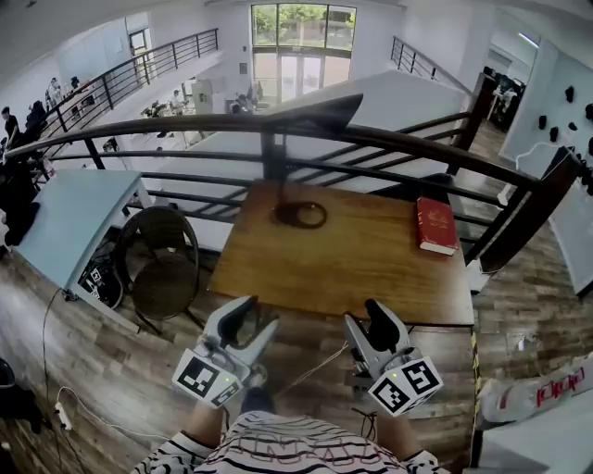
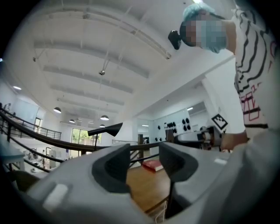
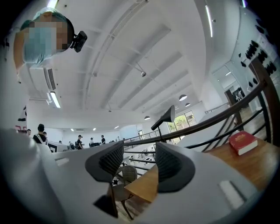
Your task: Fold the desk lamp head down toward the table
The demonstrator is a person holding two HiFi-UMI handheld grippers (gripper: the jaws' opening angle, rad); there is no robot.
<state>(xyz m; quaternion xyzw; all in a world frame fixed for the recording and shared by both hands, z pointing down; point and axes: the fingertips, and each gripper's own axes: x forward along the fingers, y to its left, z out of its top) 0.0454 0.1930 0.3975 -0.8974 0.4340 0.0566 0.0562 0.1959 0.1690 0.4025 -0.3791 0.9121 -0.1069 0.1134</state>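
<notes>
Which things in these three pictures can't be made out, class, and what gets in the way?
Lamp base: both gripper views, hidden behind the jaws.
Hinge under the lamp head: head view, lost against the dark railing.
Book cover lettering: every view, too small to read.

Bright daylight from far windows (image 1: 302, 25) and ceiling lamps (image 2: 104, 117); fisheye bending, dark corners, soft foreground.

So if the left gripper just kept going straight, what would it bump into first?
Probably the railing behind the table. The left gripper, jaws open, seems to point just over the table's top. Depth is unclear.
</notes>
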